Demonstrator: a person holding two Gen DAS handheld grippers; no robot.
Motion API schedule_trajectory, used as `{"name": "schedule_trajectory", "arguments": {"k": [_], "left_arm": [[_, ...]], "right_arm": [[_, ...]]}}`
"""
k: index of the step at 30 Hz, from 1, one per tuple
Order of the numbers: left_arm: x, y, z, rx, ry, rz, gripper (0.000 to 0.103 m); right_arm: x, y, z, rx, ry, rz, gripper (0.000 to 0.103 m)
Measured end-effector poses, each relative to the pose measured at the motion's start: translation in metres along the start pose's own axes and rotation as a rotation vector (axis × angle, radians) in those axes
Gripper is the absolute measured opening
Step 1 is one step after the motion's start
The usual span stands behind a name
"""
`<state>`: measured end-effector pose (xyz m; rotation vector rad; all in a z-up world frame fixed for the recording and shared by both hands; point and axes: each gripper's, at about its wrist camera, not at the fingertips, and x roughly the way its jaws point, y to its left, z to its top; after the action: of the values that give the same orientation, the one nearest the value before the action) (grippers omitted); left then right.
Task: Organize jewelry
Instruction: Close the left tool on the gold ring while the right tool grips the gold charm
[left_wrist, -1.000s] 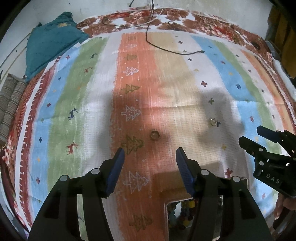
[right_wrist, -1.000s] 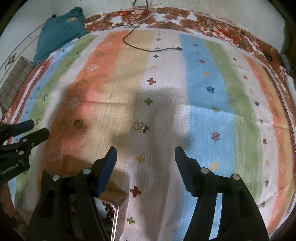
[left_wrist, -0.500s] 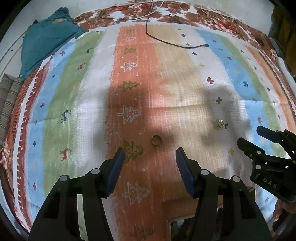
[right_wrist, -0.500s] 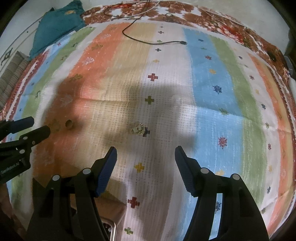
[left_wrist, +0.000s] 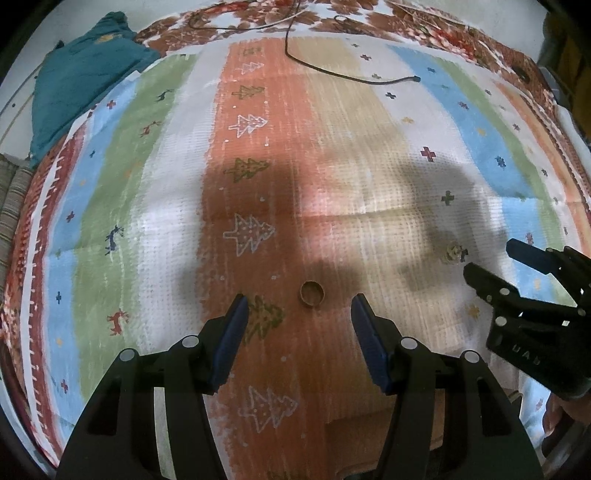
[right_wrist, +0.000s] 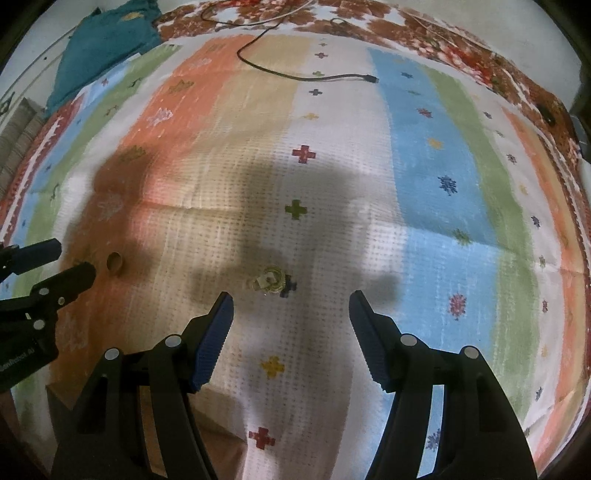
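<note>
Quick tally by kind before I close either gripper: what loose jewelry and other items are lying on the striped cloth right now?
Plain gold band ring: 1
Ornate ring with a decorated top: 1
Black cable: 1
Teal folded cloth: 1
Total: 4, of which 2 are jewelry. Both rings lie free on the striped cloth, neither held.

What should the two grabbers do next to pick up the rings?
Probably keep lowering both. The left gripper is open with the plain ring lying just ahead of its fingers, untouched. The right gripper is open too, just short of the fancy ring. Once each ring sits between the fingers, closing should catch it.
</note>
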<state>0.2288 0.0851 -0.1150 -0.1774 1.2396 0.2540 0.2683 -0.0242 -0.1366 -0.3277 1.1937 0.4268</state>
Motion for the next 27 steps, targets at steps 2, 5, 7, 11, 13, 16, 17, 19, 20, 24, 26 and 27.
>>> {"name": "schedule_trajectory", "arguments": {"k": [2,5,7,11,13,16,17,19,20,24,26,27], "left_arm": [[0.003,0.0,0.002,-0.001,0.004,0.001,0.058],[0.008,0.001,0.005,-0.002,0.011,0.005,0.058],[0.013,0.002,0.006,0.0,0.024,0.005,0.057],[0.02,0.001,0.007,0.009,0.04,0.006,0.056],[0.021,0.001,0.008,0.011,0.041,0.004,0.055],[0.024,-0.001,0.01,0.014,0.045,0.003,0.054],[0.025,-0.001,0.01,0.016,0.046,0.003,0.054],[0.029,-0.002,0.011,0.026,0.051,0.006,0.054],[0.032,-0.002,0.011,0.028,0.054,0.009,0.053],[0.042,-0.003,0.01,0.039,0.075,0.02,0.048],[0.044,-0.003,0.01,0.043,0.079,0.019,0.047],[0.045,-0.004,0.01,0.046,0.079,0.016,0.046]], "right_arm": [[0.003,0.002,0.002,-0.005,0.004,0.0,0.065],[0.008,0.003,0.003,-0.007,0.013,0.001,0.065],[0.009,0.004,0.004,-0.012,0.016,0.003,0.065],[0.014,0.006,0.006,-0.017,0.023,-0.001,0.063],[0.017,0.007,0.007,-0.02,0.029,0.0,0.059],[0.02,0.007,0.009,-0.021,0.034,0.004,0.059],[0.022,0.007,0.01,-0.015,0.038,0.009,0.059],[0.025,0.005,0.01,-0.012,0.046,0.013,0.059],[0.026,0.005,0.01,-0.016,0.047,0.011,0.059],[0.028,0.005,0.012,-0.016,0.046,0.004,0.052],[0.03,0.004,0.014,-0.016,0.047,0.0,0.049],[0.031,0.004,0.014,-0.017,0.046,-0.002,0.046]]}}
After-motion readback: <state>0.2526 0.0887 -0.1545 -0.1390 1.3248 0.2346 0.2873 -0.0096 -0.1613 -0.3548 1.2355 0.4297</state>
